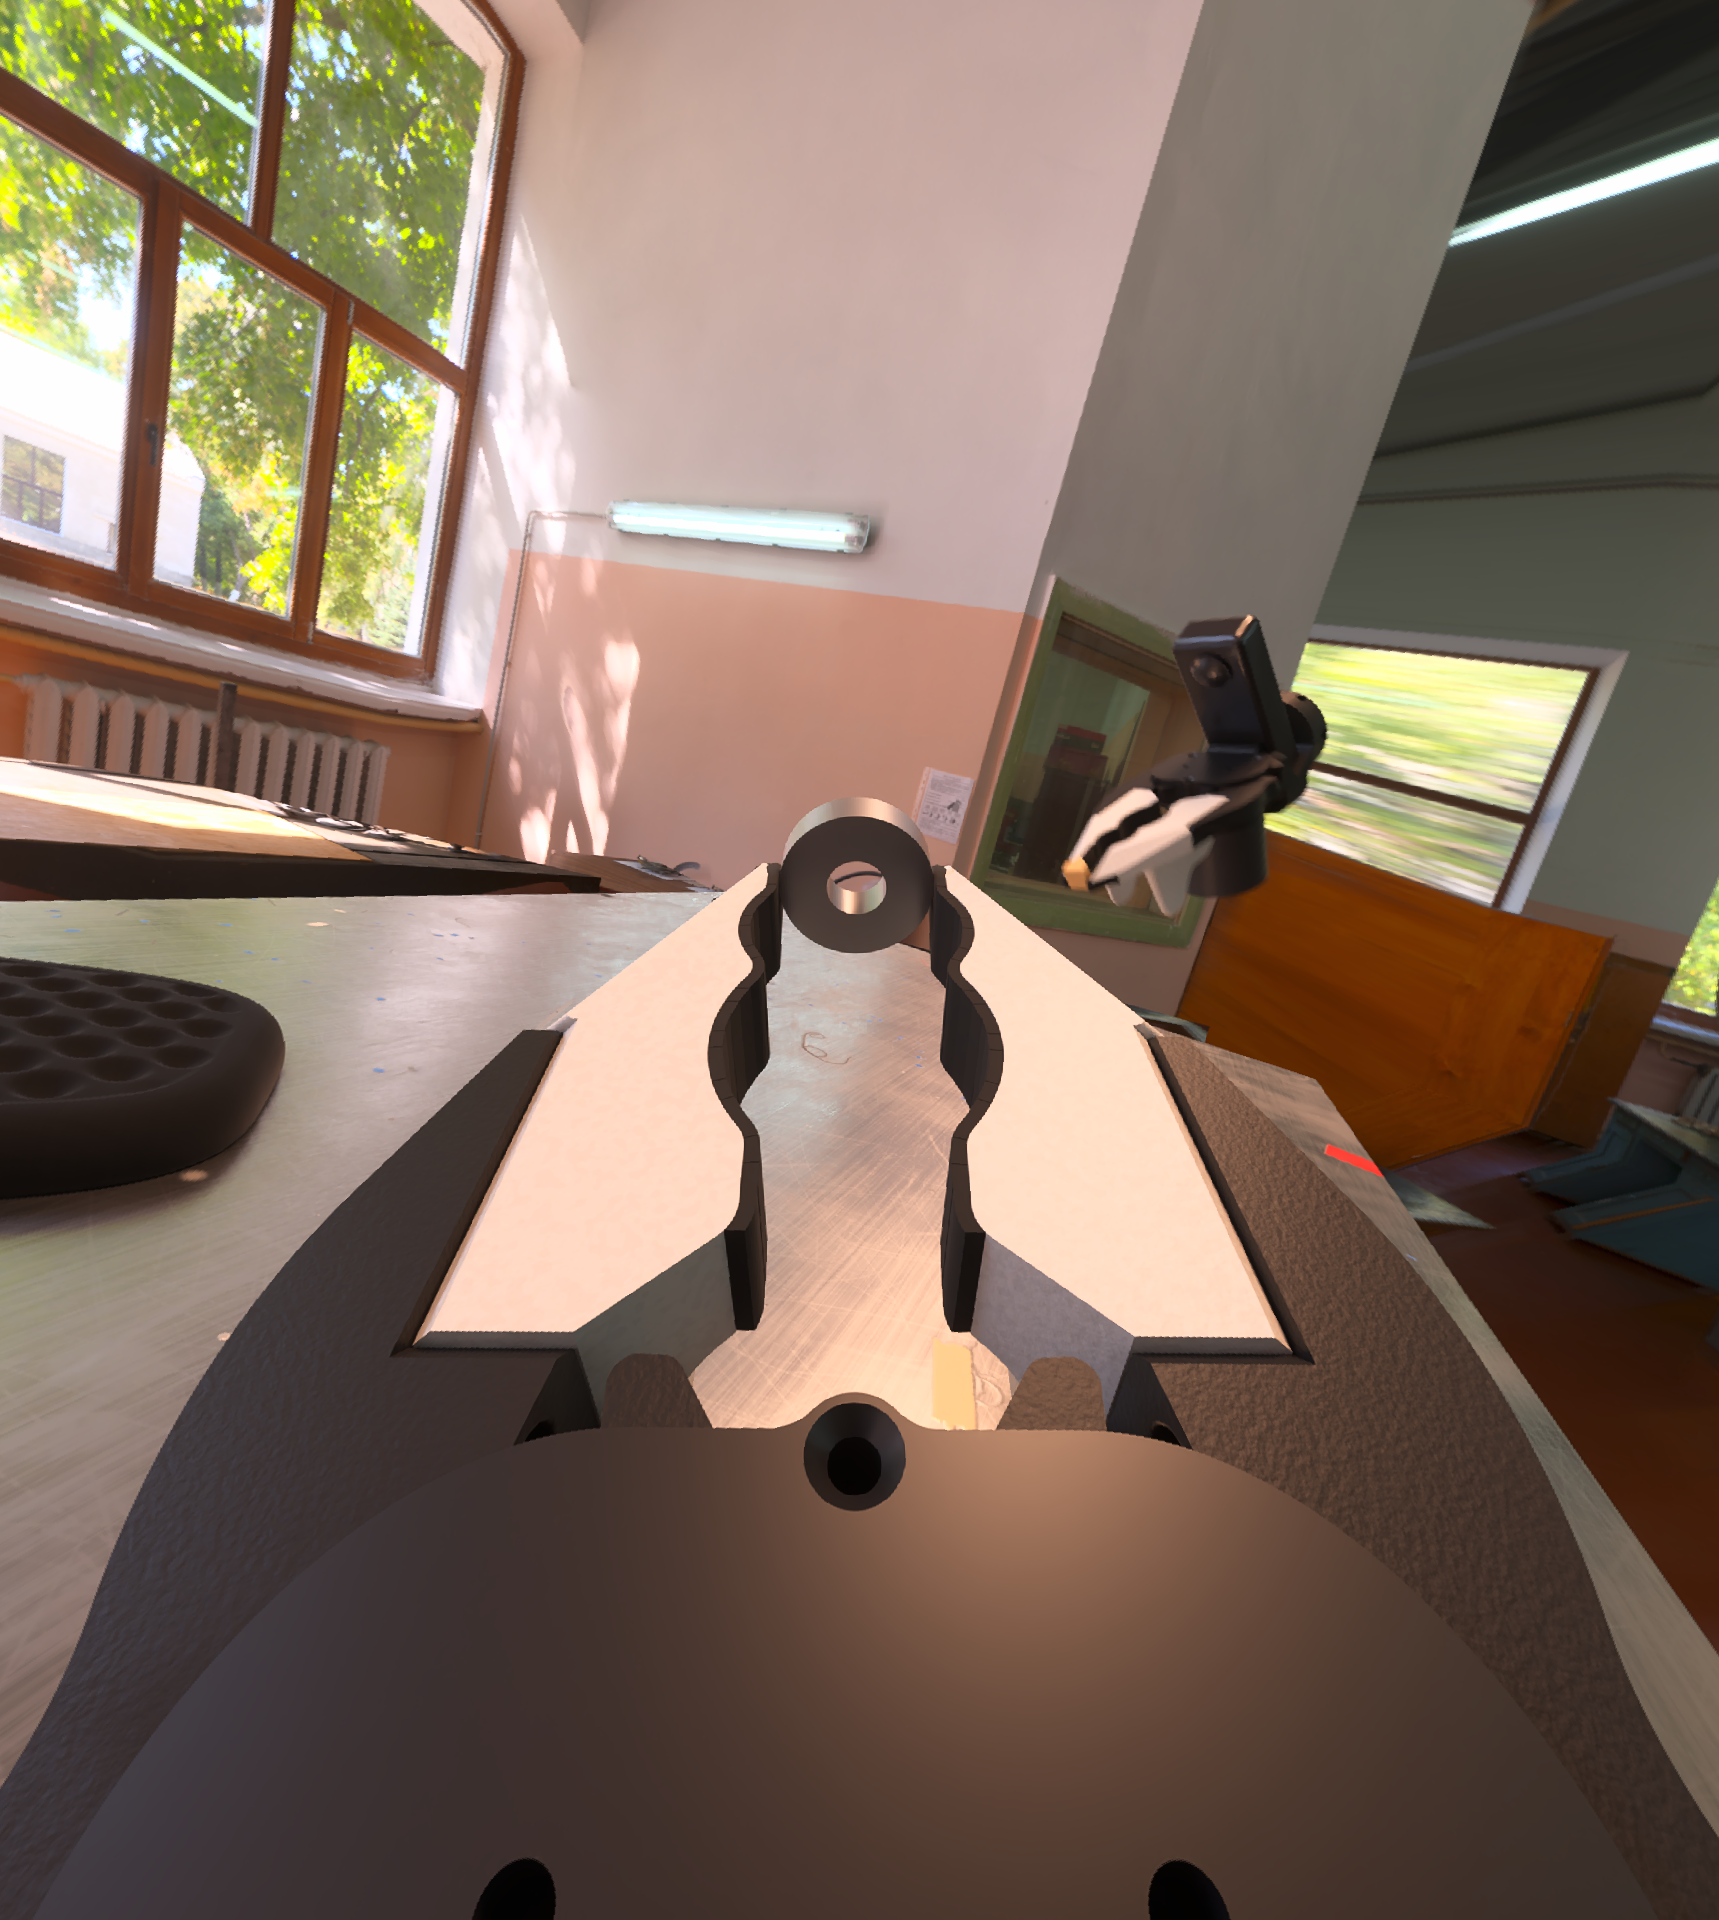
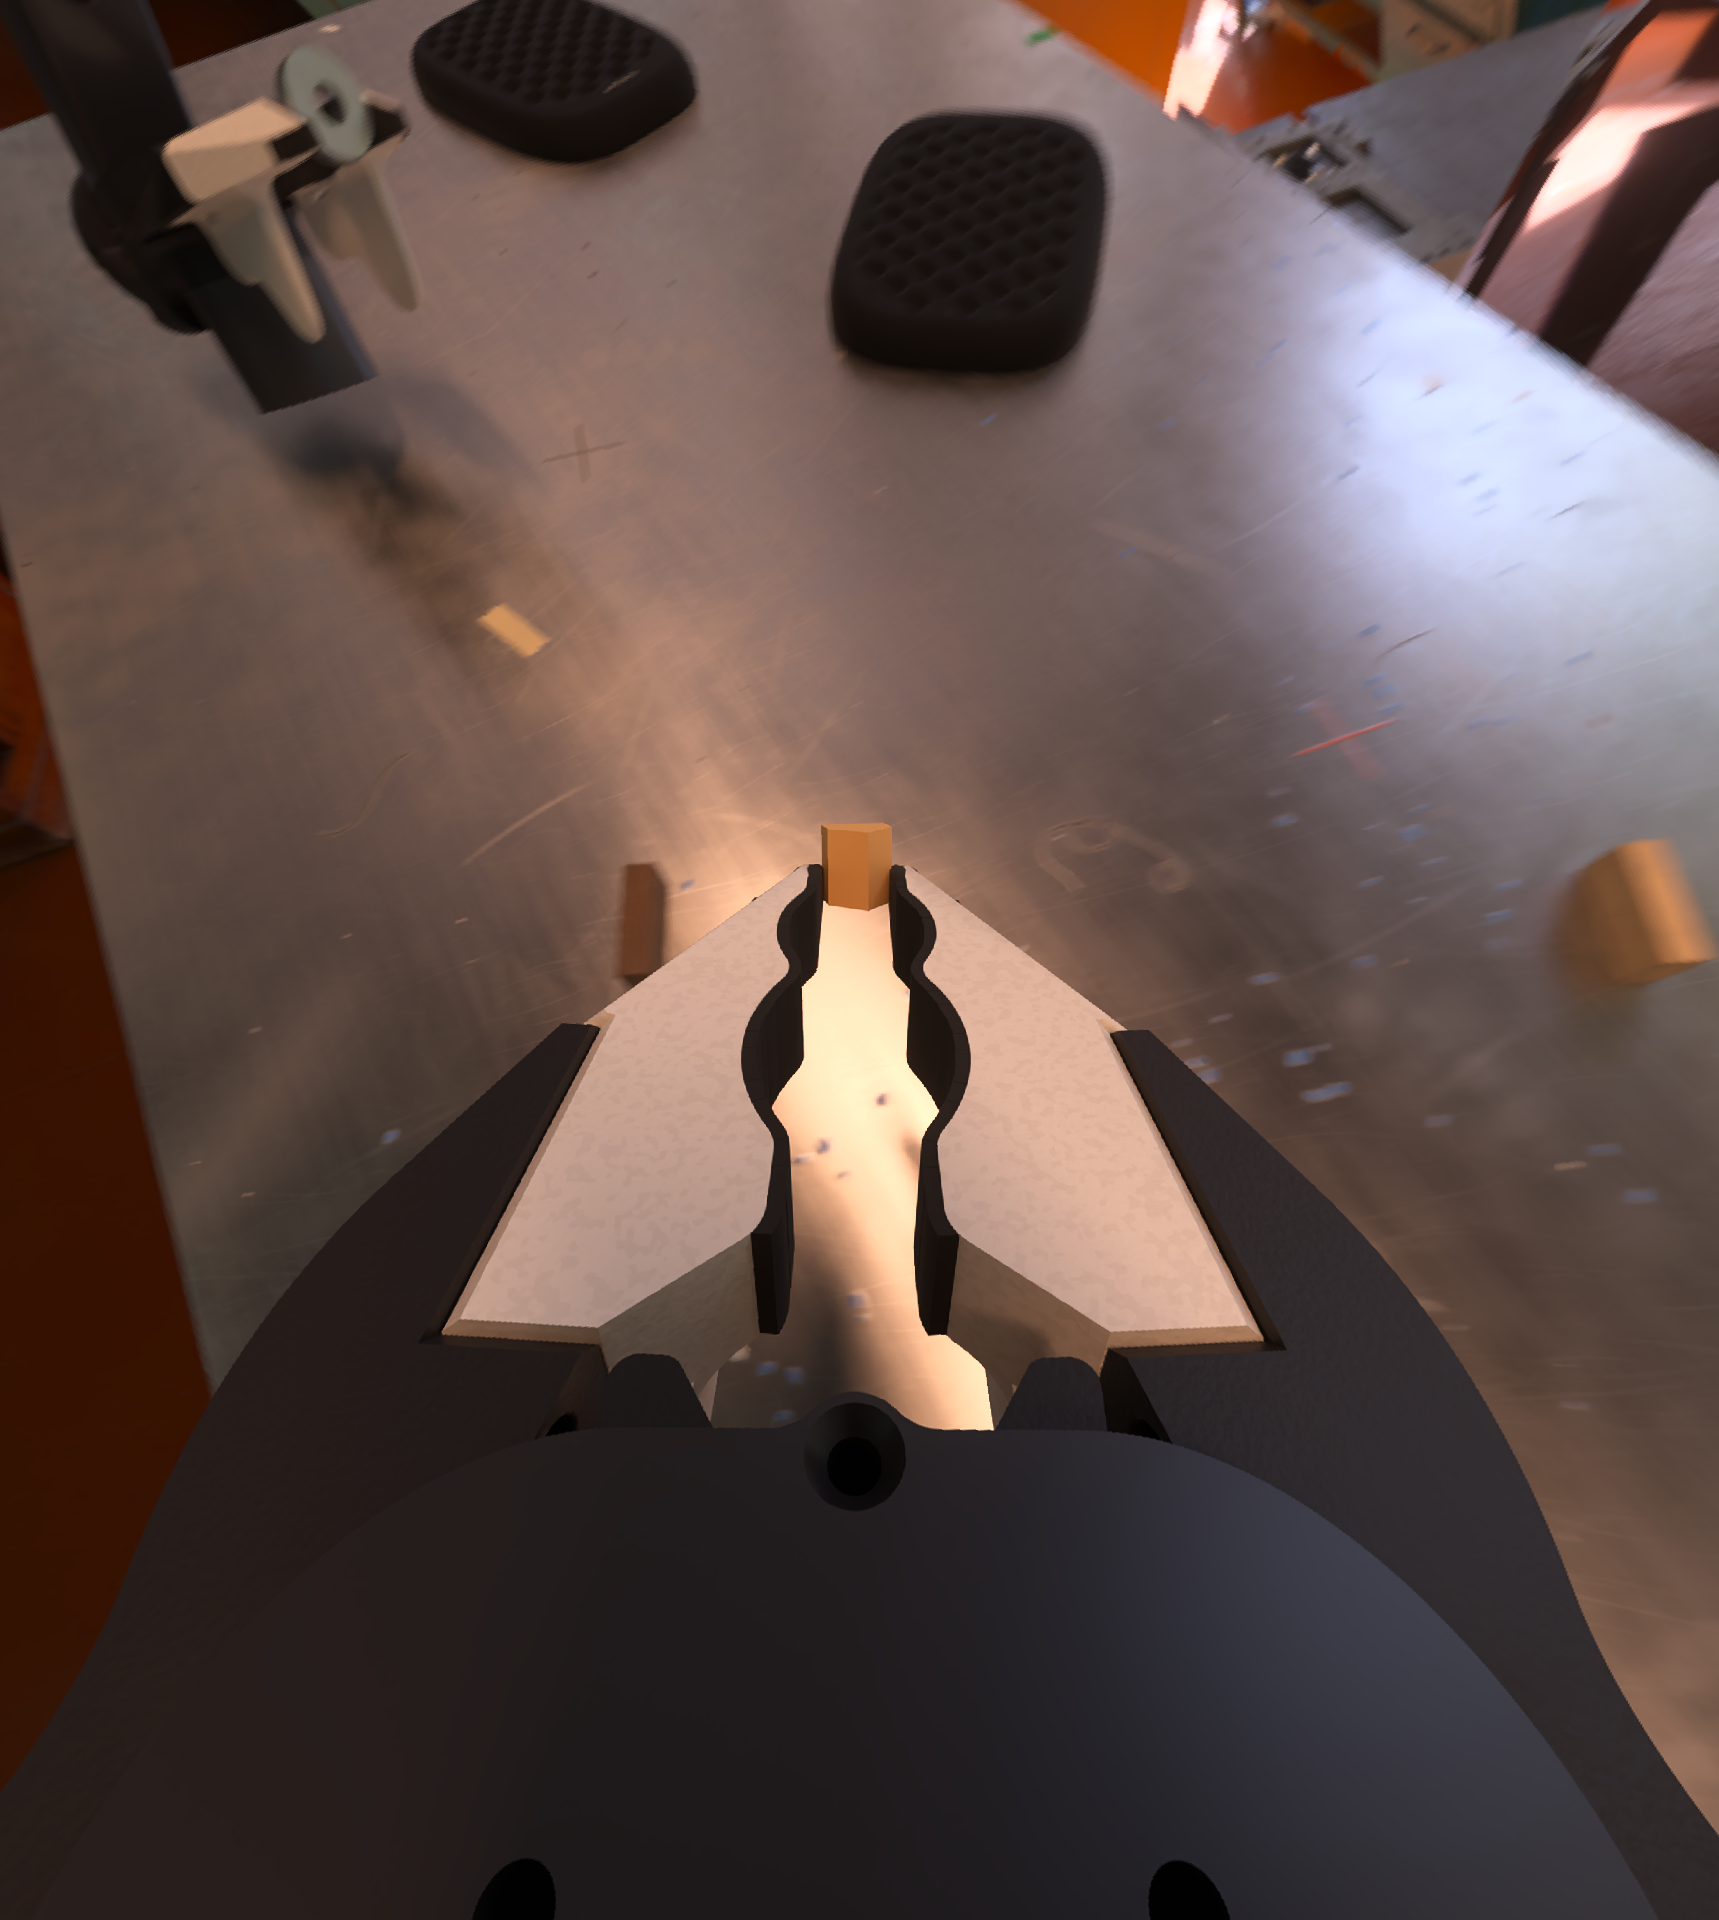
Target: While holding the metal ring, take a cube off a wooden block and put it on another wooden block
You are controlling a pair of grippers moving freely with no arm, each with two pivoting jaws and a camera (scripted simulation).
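Observation:
My left gripper (image 1: 855, 894) is shut on the metal ring (image 1: 855, 883), a grey disc with a small hole, held upright at the fingertips above the metal table (image 1: 211, 1403). It also shows far off in the right wrist view (image 2: 341, 120) with the ring (image 2: 325, 104). My right gripper (image 2: 857, 883) is shut on a small orange cube (image 2: 855, 864) and holds it above the table. In the left wrist view it hangs in the air at the right (image 1: 1083, 873) with the cube (image 1: 1075, 871) at its tips. A wooden block (image 2: 1636, 914) lies to the right, a thin darker block (image 2: 641, 920) just left of my fingers.
Two black dimpled pads (image 2: 554, 78) (image 2: 969, 244) lie on the far part of the metal table (image 2: 1146, 675). One pad (image 1: 55, 1070) shows left in the left wrist view. A small pale strip (image 2: 512, 631) lies on the table. The table's edges drop to a red-brown floor.

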